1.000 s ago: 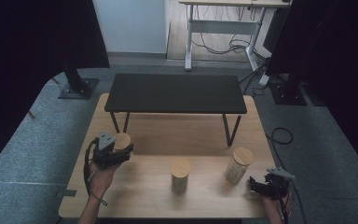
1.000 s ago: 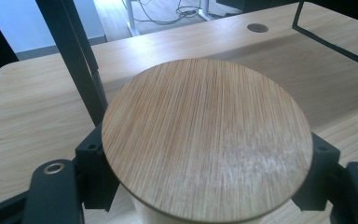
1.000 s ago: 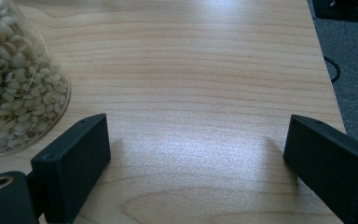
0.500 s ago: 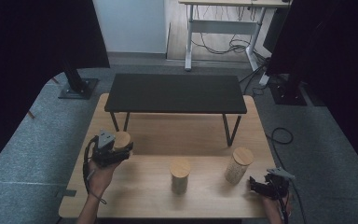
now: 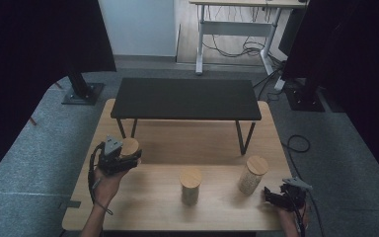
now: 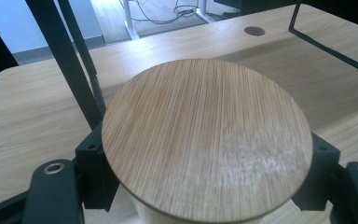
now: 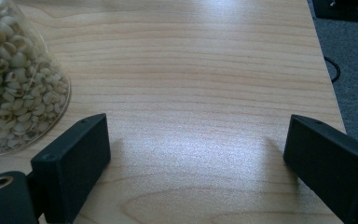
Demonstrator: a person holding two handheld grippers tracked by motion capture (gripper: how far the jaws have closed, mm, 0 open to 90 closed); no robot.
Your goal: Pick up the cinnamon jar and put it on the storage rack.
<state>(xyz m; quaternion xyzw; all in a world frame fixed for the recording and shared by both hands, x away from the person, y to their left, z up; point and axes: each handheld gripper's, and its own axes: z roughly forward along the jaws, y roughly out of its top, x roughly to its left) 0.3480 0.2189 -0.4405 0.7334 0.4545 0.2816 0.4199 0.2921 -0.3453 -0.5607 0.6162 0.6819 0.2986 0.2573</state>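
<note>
Jar (image 5: 130,146) upright, bamboo lid up, left claw (image 5: 120,159) clenched around it, right claw (image 5: 276,197) released

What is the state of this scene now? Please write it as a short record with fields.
surface: wooden table
left tongs: jaws on both sides of a jar with a bamboo lid, seemingly gripping it
right tongs: open, nothing between the jaws, low over the table's right front corner
middle jar: upright, free, bamboo lid on
right jar: holds pale grains, tilted, beside the right tongs
black shelf: at the back of the table, nothing on it
</note>
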